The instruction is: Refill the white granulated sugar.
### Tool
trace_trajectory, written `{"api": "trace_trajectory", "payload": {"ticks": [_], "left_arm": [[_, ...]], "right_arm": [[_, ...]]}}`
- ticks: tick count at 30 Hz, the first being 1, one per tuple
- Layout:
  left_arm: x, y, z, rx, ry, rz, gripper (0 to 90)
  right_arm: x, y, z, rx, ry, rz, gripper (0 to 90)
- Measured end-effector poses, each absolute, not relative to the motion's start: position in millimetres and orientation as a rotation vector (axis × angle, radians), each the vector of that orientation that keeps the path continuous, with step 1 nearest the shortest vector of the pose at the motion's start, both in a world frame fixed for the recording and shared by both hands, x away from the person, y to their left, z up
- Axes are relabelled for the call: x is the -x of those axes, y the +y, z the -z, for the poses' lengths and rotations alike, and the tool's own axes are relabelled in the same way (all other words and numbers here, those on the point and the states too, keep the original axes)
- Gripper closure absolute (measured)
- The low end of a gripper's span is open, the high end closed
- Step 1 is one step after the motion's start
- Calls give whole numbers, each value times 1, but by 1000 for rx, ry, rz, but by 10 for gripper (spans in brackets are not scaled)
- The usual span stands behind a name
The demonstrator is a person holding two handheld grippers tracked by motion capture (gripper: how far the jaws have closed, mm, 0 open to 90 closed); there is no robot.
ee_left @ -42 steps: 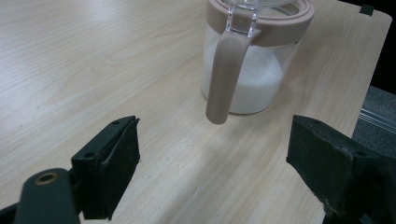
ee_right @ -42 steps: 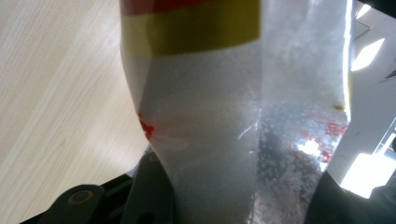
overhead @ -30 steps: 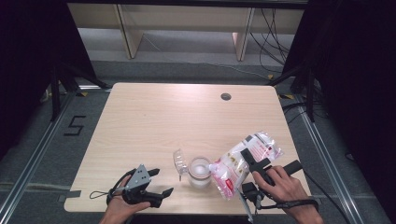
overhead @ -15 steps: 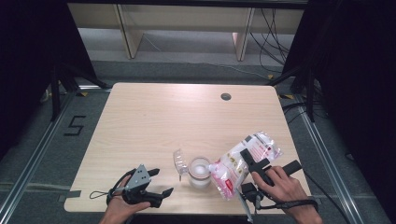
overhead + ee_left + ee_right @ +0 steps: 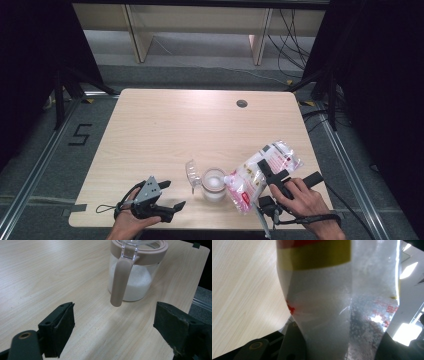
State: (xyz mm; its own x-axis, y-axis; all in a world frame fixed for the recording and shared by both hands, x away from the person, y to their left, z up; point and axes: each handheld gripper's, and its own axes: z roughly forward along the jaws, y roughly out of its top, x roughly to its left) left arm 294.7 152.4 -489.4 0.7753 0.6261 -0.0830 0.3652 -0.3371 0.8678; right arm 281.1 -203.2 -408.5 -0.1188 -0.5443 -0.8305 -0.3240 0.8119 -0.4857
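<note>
Right gripper [image 5: 272, 175] is clamped on a clear plastic bag [image 5: 262, 170] of white granules with red print; in the right gripper view the bag [image 5: 332, 302] sits squeezed between the jaws. Bag's long axis runs diagonal in the high view, from upper right near the table's right edge down-left, low corner tipped over the mouth of the glass jar [image 5: 214, 184]. Jar stands upright near the front edge of the table [image 5: 200, 125], a bit right of centre, partly full of white granules, its clear flip lid [image 5: 191, 172] hinged open to its left. In the left gripper view the jar [image 5: 135, 277] shows a beige rim and a beige handle hanging toward the camera. Left gripper [image 5: 170, 195] rests on the table at the front-left, jaws spread wide with nothing between them, aimed right at the jar, clear gap to it. Room: whole back half and the left of the table is bare wood, one cable grommet [image 5: 242, 103] near the back edge. Tight spots are the front edge under both hands and the right edge just beside the bag's top end.
</note>
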Motion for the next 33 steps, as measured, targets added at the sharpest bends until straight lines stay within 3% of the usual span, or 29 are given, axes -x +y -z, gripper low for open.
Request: {"api": "trace_trajectory", "payload": {"ticks": [33], "left_arm": [[-295,152,490,-1956,747,-323,165]], "right_arm": [[-282,-206,409,669,1724,206,694]]}}
